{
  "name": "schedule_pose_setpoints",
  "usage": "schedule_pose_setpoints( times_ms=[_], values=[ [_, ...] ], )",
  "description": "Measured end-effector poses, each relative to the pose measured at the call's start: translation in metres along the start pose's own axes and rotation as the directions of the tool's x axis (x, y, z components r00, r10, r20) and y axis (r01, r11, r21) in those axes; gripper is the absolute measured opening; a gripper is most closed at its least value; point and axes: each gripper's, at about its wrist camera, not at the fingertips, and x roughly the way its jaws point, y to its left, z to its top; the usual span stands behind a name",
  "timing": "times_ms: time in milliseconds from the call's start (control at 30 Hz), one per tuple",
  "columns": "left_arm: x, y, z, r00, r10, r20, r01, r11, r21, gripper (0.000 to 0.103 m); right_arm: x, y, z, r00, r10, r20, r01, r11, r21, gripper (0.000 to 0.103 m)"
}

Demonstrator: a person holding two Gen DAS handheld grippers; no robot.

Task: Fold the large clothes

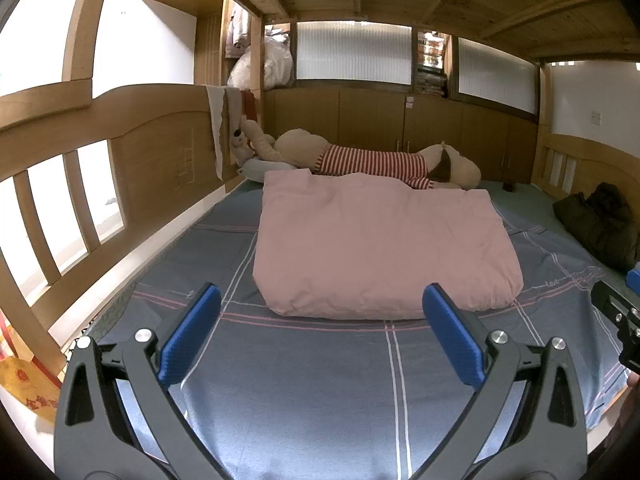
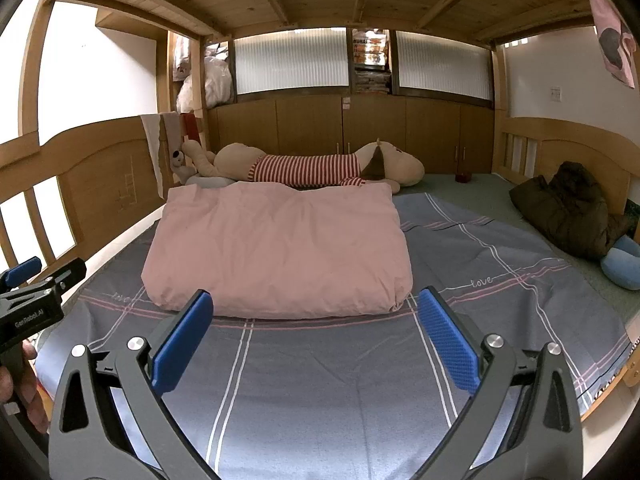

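Note:
A puffy pink folded cover (image 1: 376, 240) (image 2: 280, 248) lies in the middle of the bed, its near edge just beyond both grippers. A crumpled dark olive jacket (image 1: 600, 224) (image 2: 572, 208) sits at the bed's right side by the rail. My left gripper (image 1: 322, 290) hovers open over the plaid sheet with nothing between its blue pads. My right gripper (image 2: 316, 295) is also open and holds nothing, level with the cover's front edge. The two grippers are side by side; a hand (image 2: 24, 392) holds the left one at the right wrist view's left edge.
A blue-grey plaid sheet (image 1: 320, 380) (image 2: 320, 380) covers the mattress. A large plush toy in a red-striped shirt (image 1: 368, 160) (image 2: 308, 168) lies along the far wall. Wooden rails (image 1: 100, 152) (image 2: 560, 144) flank the bed, slats overhead. A blue cushion (image 2: 624, 264) sits right.

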Motion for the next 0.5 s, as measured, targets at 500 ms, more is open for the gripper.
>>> schedule_pose_setpoints(
  times_ms=[500],
  values=[
    [0.0014,0.0050,-0.0030,1.000,-0.008,-0.010,0.008,1.000,-0.009,0.101,0.0001,0.0022,0.0009,1.000,-0.003,0.001,0.003,1.000,-0.002,0.102]
  ],
)
